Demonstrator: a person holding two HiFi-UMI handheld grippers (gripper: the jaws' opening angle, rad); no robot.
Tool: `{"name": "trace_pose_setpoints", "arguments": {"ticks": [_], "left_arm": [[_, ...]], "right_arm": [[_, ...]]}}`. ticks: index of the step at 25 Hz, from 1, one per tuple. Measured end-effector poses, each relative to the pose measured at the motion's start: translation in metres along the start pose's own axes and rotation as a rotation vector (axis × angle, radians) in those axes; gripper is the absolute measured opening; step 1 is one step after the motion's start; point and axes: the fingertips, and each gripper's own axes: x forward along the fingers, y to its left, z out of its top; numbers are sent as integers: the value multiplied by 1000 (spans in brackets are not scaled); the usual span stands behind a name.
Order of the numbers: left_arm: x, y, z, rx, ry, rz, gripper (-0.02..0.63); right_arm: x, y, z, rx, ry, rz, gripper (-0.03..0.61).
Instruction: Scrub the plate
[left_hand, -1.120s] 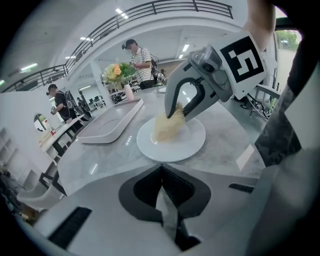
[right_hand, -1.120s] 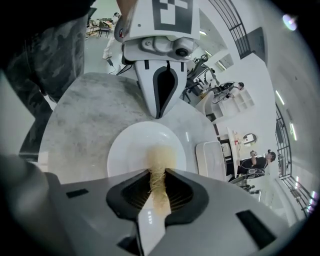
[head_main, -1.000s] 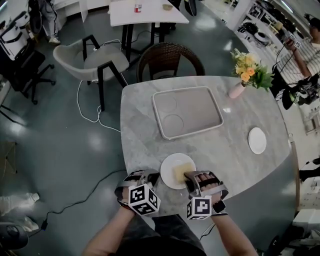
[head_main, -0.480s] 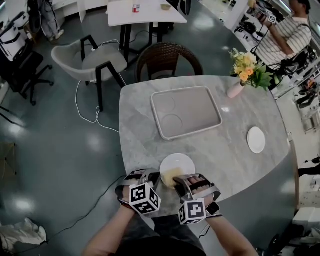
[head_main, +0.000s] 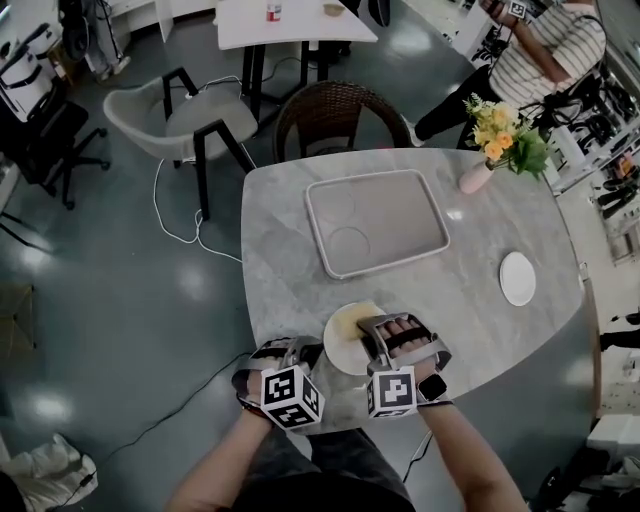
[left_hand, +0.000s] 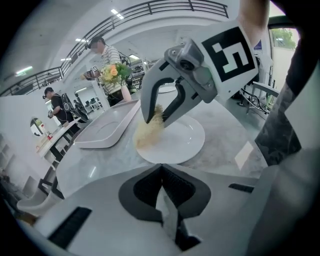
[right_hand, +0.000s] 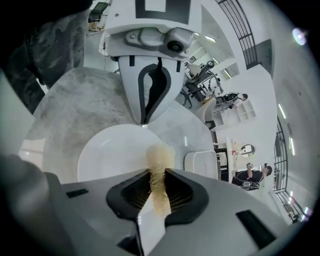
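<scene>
Head cam: way up high, looks steeply down on table (head_main: 290, 260), whole top in frame, both grippers at bottom edge. Left gripper (head_main: 308, 352) cam: sits low, just behind own jaws, faces across plate (left_hand: 185, 142) toward right gripper (left_hand: 156, 121), tray (left_hand: 107, 127) farther off at left. Right gripper cam: same deal mirrored, faces back at left gripper, sponge (right_hand: 159, 160) right up at lens. All three share plate and tray; gripper cams basically stare at each other.

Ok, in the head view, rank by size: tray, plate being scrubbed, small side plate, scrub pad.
Tray
Plate being scrubbed
Small side plate, then scrub pad: close, pad partly hidden.
</scene>
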Motion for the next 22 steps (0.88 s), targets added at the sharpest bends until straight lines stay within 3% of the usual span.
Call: {"name": "trace_pose_setpoints", "arguments": {"ticks": [13, 22], "left_arm": [[2, -2, 1, 12, -8, -17, 14], [2, -2, 1, 12, -7, -21, 14]], "right_arm": [[-22, 26, -47, 94, 100, 20, 77], [-52, 72, -35, 87, 87, 99, 77]]}}
